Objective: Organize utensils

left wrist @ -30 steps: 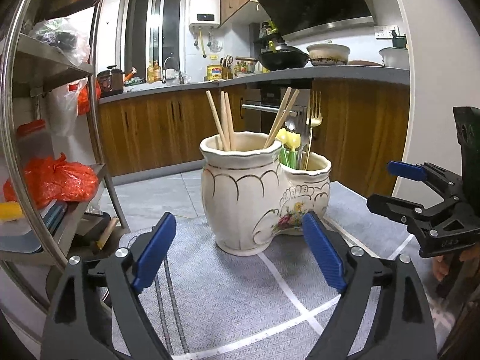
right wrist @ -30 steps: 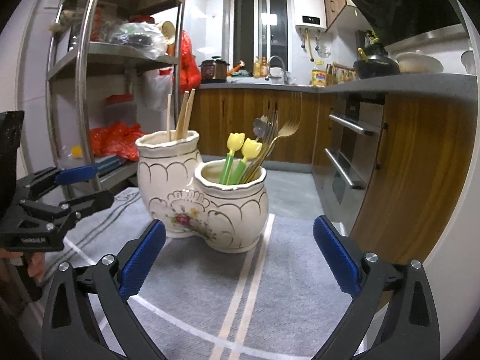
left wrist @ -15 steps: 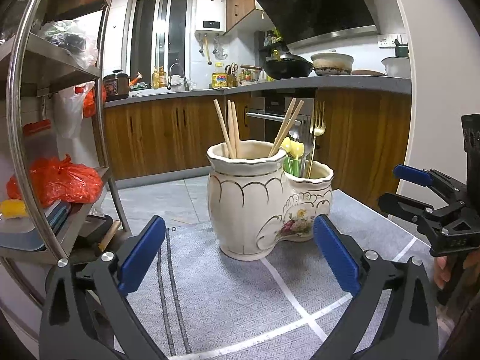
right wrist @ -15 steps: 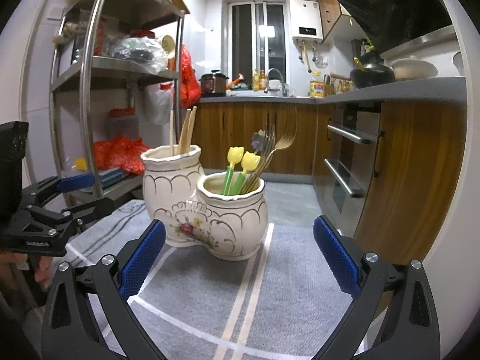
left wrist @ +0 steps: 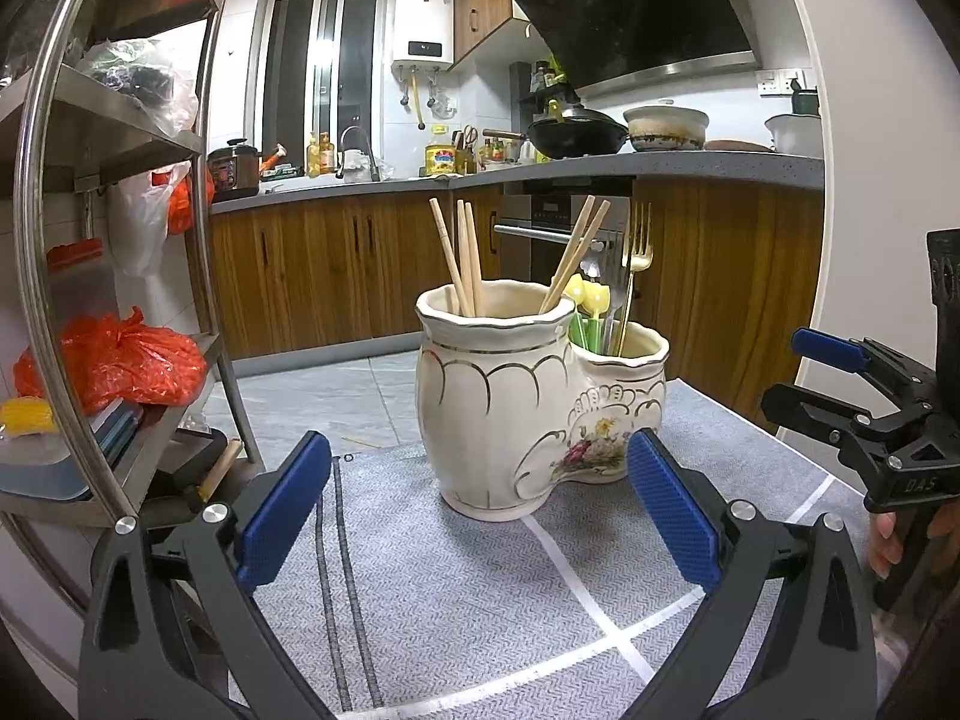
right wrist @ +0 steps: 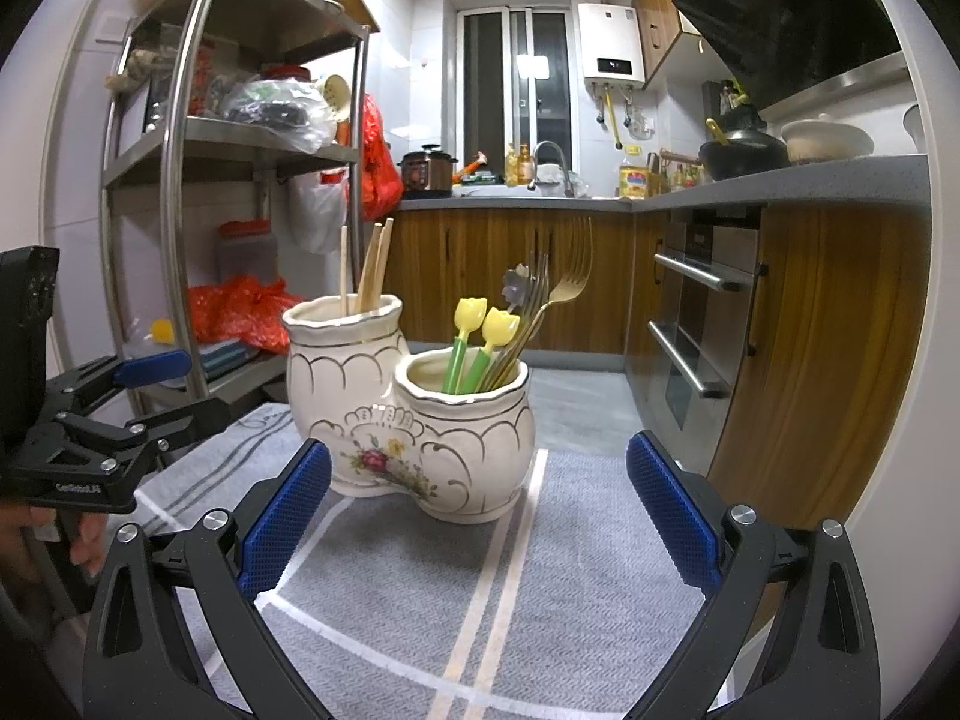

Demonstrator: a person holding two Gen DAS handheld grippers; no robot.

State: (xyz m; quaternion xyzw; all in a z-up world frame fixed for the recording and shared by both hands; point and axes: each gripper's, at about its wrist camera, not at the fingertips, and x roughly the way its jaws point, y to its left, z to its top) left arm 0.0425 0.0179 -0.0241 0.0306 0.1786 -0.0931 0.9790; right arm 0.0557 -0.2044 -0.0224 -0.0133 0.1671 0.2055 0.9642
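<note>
1. Seemingly the sorting is nearly or fully done: the chopsticks [left wrist: 465, 258] stand in the taller compartment of the ceramic holder [left wrist: 498, 402], while the gold forks [right wrist: 564, 294] and two yellow tulip-topped utensils [right wrist: 486, 324] stand in the lower compartment.
2. No loose utensil shows on the mat [left wrist: 456, 588] in either view, so little seems left to do; whether sth lies out of frame can't be told.
3. Left gripper [left wrist: 477, 516] is released, jaws spread wide, holding nothing; it hovers low over the mat, near the holder's taller side but not touching it.
4. Right gripper [right wrist: 477, 516] is likewise released and empty, facing the lower compartment w/ a gap between it and the holder.
5. Each gripper shows at the edge of the other's view, w/ the person's fingers on the handle.
6. Holder stands upright, about mid-mat, both compartments joined as one piece w/ a floral motif at the front.
7. Surface: covered by the grey woven mat w/ pale stripes crossing it; it looks flat.
8. Room: a small kitchen w/ wood cabinets [right wrist: 498, 276], a grey counter carrying a wok [left wrist: 576, 135] and a pot, a range hood above, a wall water heater [right wrist: 612, 45] beside the window.
9. A steel rack [right wrist: 198, 180] stands on the left side, loaded w/ bags, incl. an orange bag [left wrist: 120, 360] on a lower shelf.
</note>
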